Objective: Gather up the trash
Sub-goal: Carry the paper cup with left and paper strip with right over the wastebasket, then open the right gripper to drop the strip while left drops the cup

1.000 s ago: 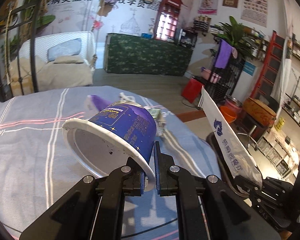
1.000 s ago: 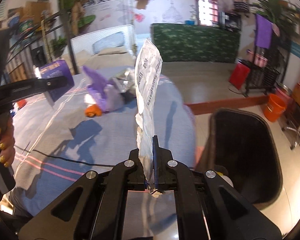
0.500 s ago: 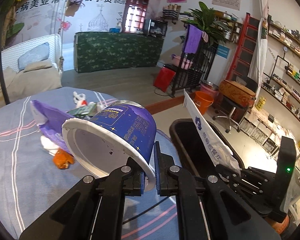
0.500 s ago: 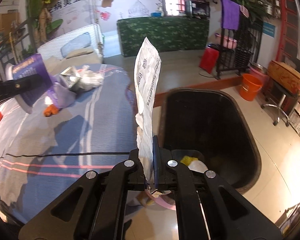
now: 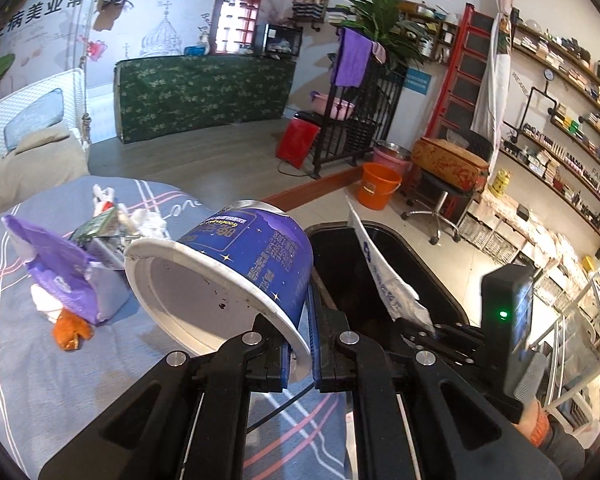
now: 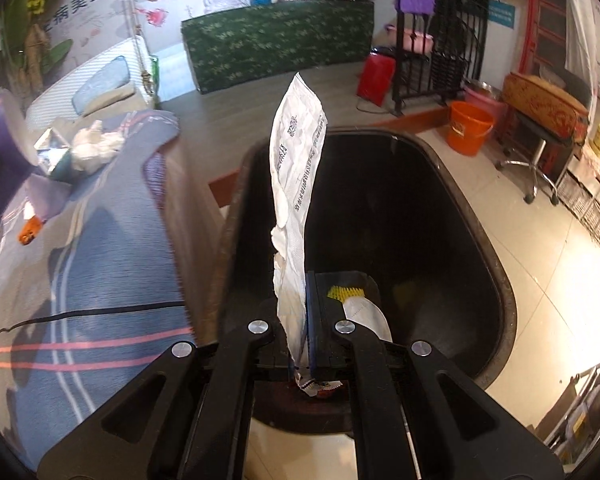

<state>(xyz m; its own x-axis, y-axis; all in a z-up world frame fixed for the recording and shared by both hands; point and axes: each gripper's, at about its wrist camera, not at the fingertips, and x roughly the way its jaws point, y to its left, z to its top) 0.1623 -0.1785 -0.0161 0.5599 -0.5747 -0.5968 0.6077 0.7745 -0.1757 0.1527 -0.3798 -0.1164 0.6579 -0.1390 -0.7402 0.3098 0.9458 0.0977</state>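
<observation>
Trash in hand: the left gripper [image 5: 300, 356] is clamped on the rim of a blue paper noodle bowl [image 5: 236, 268], which is tilted with its white interior facing the camera; dark specks mark the inside wall. The bowl is held above the right edge of a bed covered with a grey-blue striped sheet [image 5: 40, 380].

The right gripper [image 6: 300, 356] is clenched on the lower end of a white printed plastic wrapper [image 6: 296, 184], which stands upright from the jaws over the open mouth of a black trash bin [image 6: 496, 272]. The bin stands on the tiled floor directly right of the bed. Inside it, near the bottom, lie a white packet with a yellow serrated edge [image 6: 360, 304] and other yellow scraps.

Remaining trash on the bed, far left of the bowl: a purple plastic bag [image 5: 60, 272], crumpled white tissue [image 5: 148, 220], a silvery foil packet [image 5: 104, 228] and an orange scrap [image 5: 70, 330]. A black cable [image 6: 80, 316] runs across the sheet.

An orange bucket [image 6: 470, 128] sits on the floor beyond the bin.
</observation>
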